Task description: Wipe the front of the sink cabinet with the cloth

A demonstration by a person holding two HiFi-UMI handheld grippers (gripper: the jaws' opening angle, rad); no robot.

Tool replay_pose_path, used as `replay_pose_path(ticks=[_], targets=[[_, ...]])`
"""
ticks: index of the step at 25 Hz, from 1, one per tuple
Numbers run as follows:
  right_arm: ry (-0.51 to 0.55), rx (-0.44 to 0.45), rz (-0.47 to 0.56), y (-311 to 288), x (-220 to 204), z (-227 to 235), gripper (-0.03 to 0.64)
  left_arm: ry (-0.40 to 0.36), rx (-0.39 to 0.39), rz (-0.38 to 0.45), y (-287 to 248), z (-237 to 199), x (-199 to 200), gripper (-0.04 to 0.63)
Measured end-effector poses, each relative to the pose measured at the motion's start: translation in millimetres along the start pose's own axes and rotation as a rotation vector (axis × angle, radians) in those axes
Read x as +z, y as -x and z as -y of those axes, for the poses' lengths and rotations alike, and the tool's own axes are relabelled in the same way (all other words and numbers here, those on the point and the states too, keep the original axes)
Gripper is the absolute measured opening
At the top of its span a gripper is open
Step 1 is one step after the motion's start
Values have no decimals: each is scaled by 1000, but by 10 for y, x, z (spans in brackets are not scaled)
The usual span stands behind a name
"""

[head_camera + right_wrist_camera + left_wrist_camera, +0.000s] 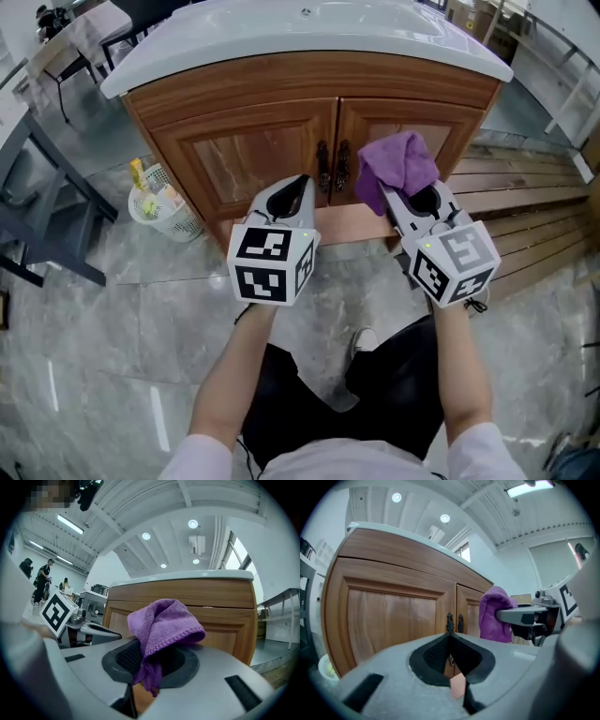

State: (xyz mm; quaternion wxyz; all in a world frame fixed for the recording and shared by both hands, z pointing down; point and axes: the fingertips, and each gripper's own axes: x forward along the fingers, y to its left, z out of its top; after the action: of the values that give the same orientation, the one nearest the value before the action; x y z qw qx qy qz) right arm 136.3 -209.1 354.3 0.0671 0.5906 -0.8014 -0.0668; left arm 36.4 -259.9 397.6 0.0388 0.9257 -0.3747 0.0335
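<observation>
**Fig. Cloth presented to the right-hand door: orientation before the wiping stroke**

My right claw [410,199] is clamped on the purple cloth [398,161]. A pinched tail hangs down through the jaws, and the bulk stands in a folded mound above and ahead of them. The cloth's long axis runs roughly along the claw's own axis, from the pinch up and forward, so its rounded fold points at the cabinet front [253,155]. In the head view the mound overlaps the right door [461,137], just right of the paired handles [332,167] at the centre seam. Whether the fold is pressing on the wood or is just short of it cannot be settled from these views.

My left claw [450,637] is closed with nothing between its jaws. It points at the seam from the left door's side and carries no part of the job.

The cabinet front bows outward beneath the white sink [300,37], and its long axis runs left to right. I judge that the coming stroke should therefore travel sideways across the panel and follow that curve. The right claw is the nearer one, since its cloth leads.
</observation>
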Motion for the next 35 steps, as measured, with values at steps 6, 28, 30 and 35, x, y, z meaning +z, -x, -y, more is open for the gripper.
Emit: replay_pose_path(ticks=[6,28,30,35], targets=[[3,131,25,-291,120,-698,72,12,88,4,343,-378,-66,5],[15,441,20,-1499,-438,-2712,72,34,426,-80,1662,-1532,-687,5],[38,436,19,-1607,-496,-2776,72,38,434,-87,1697,-1573,-720,5],[84,440,8,-1758,-600,-2848,72,47,441,-87,1650,-1614,-771,5]])
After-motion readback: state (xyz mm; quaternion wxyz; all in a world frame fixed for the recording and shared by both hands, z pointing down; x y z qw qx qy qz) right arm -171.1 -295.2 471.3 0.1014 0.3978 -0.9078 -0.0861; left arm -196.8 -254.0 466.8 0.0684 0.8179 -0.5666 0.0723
